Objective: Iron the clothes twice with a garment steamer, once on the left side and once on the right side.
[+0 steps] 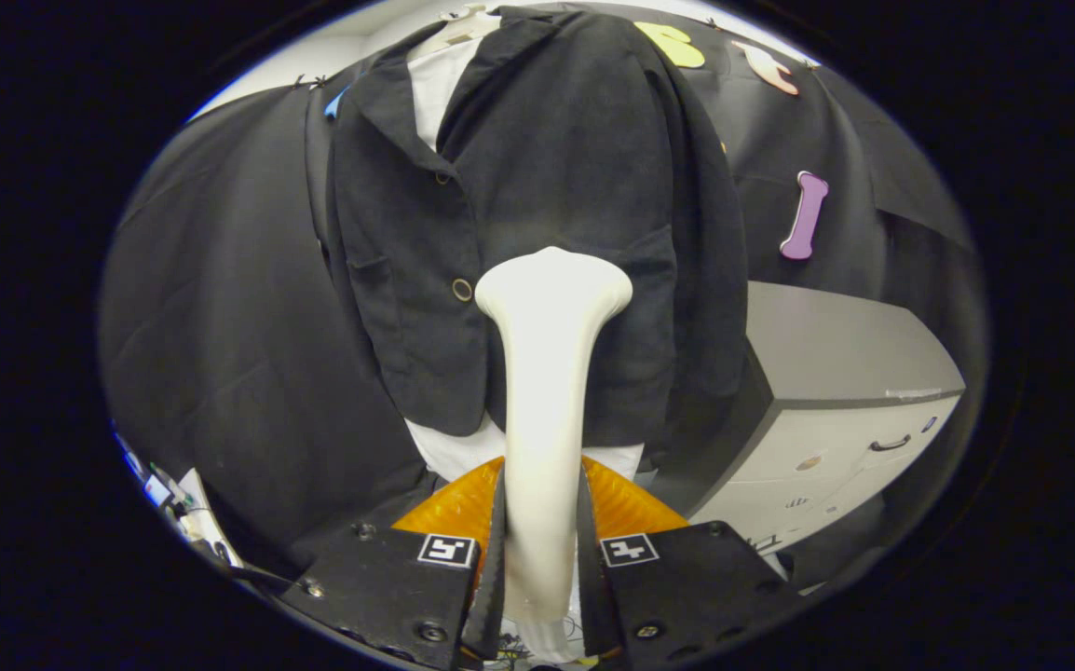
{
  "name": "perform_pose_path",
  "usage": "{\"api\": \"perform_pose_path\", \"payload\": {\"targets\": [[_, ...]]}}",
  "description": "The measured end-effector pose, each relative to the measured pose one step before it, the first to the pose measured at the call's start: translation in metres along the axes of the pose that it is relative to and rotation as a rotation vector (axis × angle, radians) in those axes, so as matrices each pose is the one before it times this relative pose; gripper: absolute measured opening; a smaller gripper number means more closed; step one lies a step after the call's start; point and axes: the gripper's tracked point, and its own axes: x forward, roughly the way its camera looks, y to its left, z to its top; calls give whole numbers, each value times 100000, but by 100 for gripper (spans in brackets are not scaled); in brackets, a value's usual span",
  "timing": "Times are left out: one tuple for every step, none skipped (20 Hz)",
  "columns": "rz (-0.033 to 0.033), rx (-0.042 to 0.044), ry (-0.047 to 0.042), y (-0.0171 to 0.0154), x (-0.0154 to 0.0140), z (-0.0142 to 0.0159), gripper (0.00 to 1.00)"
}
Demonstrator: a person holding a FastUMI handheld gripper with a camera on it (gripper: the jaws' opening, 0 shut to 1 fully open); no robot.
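In the gripper view, the gripper (542, 522) at the bottom centre had both fingers pressed against the handle of the cream garment steamer (547, 373), nearly closed around it. The steamer's wide head sat mid-frame against the right front panel of the dark jacket (575, 186), which hung over a white shirt (435, 84). A grey drawer cabinet (836, 391) stood at lower right.

A staged recording booth, not a lived-in home: black cloth (221, 308) hangs as the wall behind a dark jacket (547, 186) on a hanger, a grey-topped drawer cabinet (836, 373) stands beside it, and loose cables and electronics (170, 499) lie low beside the cloth.
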Motion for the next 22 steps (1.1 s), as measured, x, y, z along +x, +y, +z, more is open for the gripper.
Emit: {"api": "perform_pose_path", "payload": {"targets": [[-282,215,1241,-152,410,-747,36],[-239,158,946,-89,313,-437,36],[-213,142,1087,-288,282,-484,36],[-104,110,1152,-201,396,-561,36],[-216,143,1096,-262,-20,-766,36],[-243,166,952,-159,123,-430,36],[-332,215,1009,-269,407,-496,36],[-374,142,901,-329,244,-294,36],[-216,127,863,62,-1,-351,36],[-41,244,813,-70,79,-233,36],[-71,391,710,-164,96,-373,36],[-50,247,448,-131,51,-171,36],[25,149,160,-101,-66,-83,36],[94,127,-270,-64,-167,90,36],[234,189,-254,70,-325,177,36],[405,323,-448,70,-376,325,36],[513,-41,-1004,188,-497,436,36],[448,-314,-1223,224,-427,506,35],[543,-460,-1630,526,-691,672,36],[383,-406,-1236,436,-582,695,36],[548,-550,-1525,449,-613,633,36],[832,-543,-1787,617,-623,956,35]]}}
